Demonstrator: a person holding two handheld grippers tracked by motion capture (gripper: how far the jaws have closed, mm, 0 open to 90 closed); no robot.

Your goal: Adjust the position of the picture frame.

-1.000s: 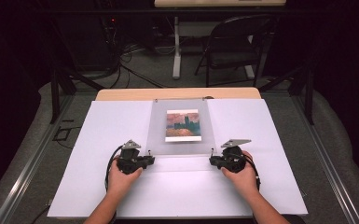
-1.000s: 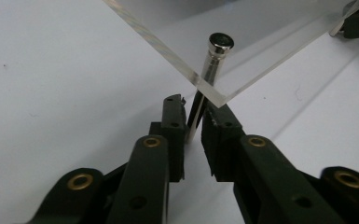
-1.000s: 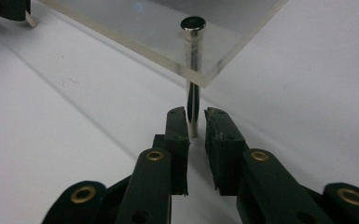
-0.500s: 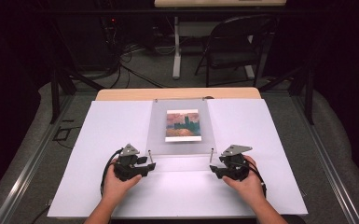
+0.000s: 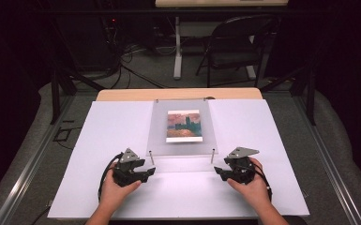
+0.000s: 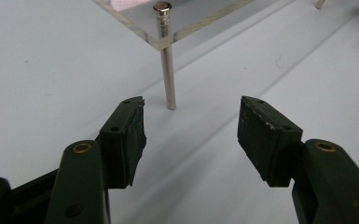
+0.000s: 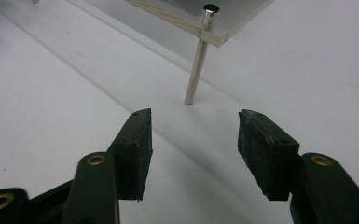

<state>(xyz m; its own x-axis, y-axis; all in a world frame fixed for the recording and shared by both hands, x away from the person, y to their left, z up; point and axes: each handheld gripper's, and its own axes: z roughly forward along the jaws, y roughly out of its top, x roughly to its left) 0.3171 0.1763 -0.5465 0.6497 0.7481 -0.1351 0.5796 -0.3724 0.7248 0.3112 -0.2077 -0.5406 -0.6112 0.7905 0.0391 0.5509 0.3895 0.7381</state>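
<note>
Both tongs, left and right, just opened wide, backed off the clear stand

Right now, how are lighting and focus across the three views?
High view: white table brightly lit, surroundings nearly black, picture soft. Left gripper view: metal post sharp, near jaws slightly blurred. Right gripper view: clear panel edge crisp, faint shadow lines across the table.

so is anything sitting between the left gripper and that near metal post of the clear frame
Nothing visible does. The left gripper is open, its fingers having just spread with nothing between them, and only bare white table lies between them and the metal post holding up the corner of the clear frame.
</note>
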